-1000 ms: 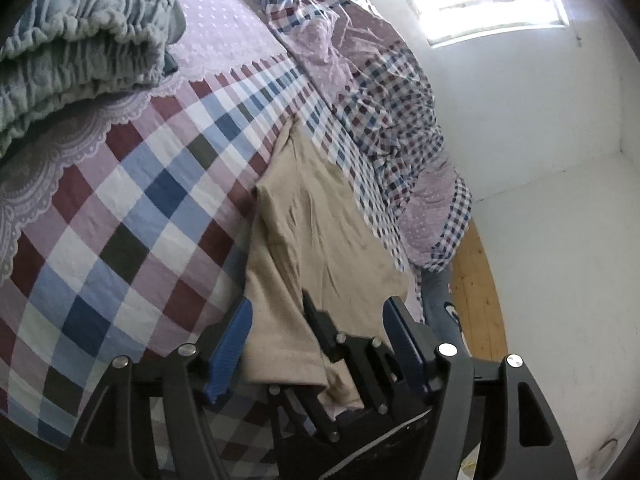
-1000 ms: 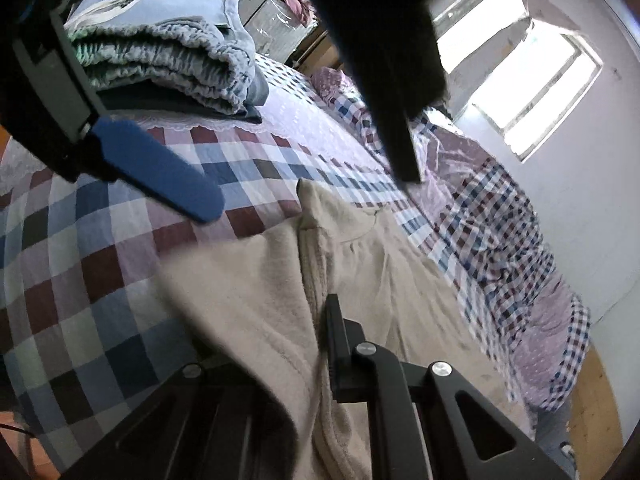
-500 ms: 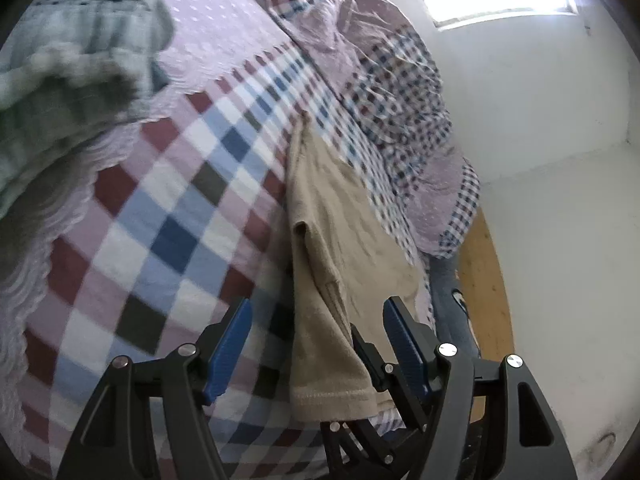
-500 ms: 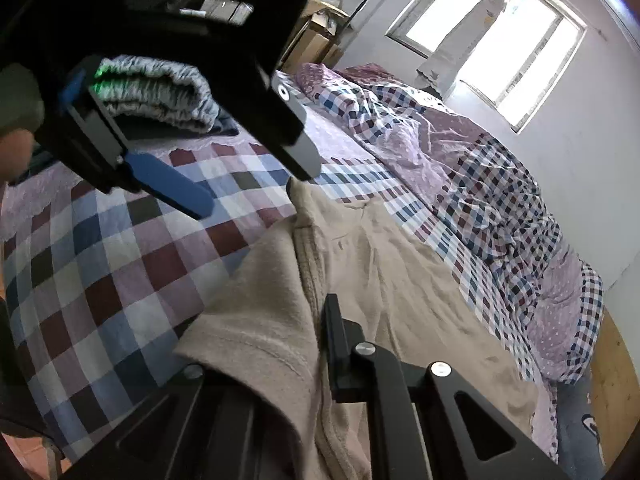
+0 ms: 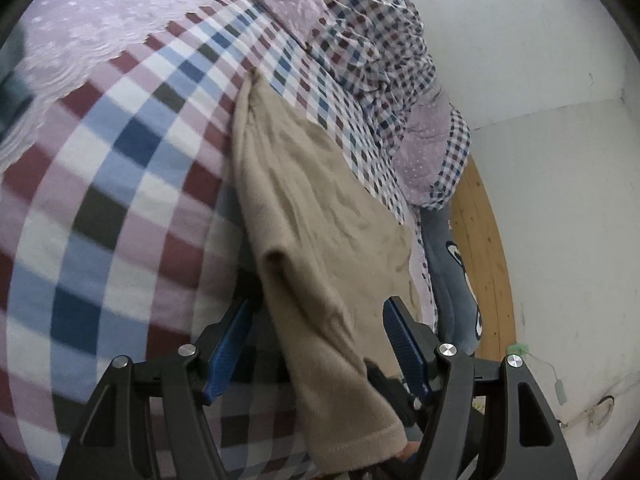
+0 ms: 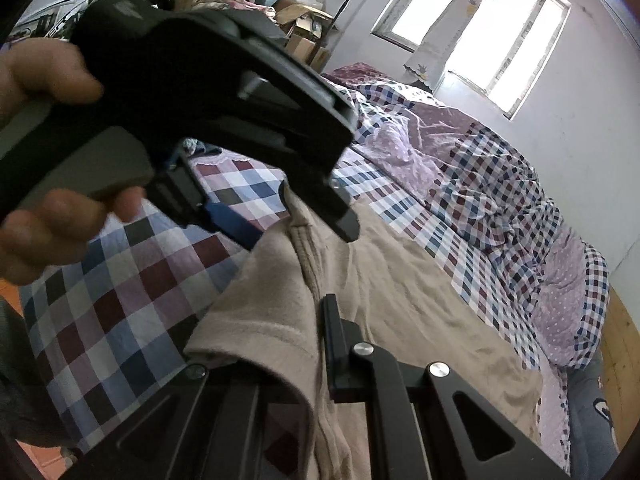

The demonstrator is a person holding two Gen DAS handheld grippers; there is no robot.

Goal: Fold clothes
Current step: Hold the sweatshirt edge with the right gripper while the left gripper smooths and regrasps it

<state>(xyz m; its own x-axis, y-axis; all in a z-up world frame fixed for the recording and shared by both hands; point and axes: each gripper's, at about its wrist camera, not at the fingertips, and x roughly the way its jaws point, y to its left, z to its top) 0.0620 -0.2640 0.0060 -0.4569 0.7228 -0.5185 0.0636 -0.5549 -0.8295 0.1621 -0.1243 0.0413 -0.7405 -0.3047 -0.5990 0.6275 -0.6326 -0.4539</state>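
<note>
1. The bed [image 5: 120,184], spread with a checked sheet, fills both views; a rumpled checked quilt [image 6: 500,184] lies along its far side.
2. A beige garment [image 5: 320,216] lies on the bed near the quilt, one edge lifted.
3. The right gripper [image 6: 316,336] is clamped on that lifted edge.
4. The left gripper [image 5: 316,320] is spread wide over the garment, gripping nothing; a hand [image 6: 36,152] holds it.

The left tool [image 5: 318,326] has black angular frames, silver screws and 2 blue finger pads [image 5: 402,340]. The right tool [image 6: 280,332] is black with silver screws.
</note>
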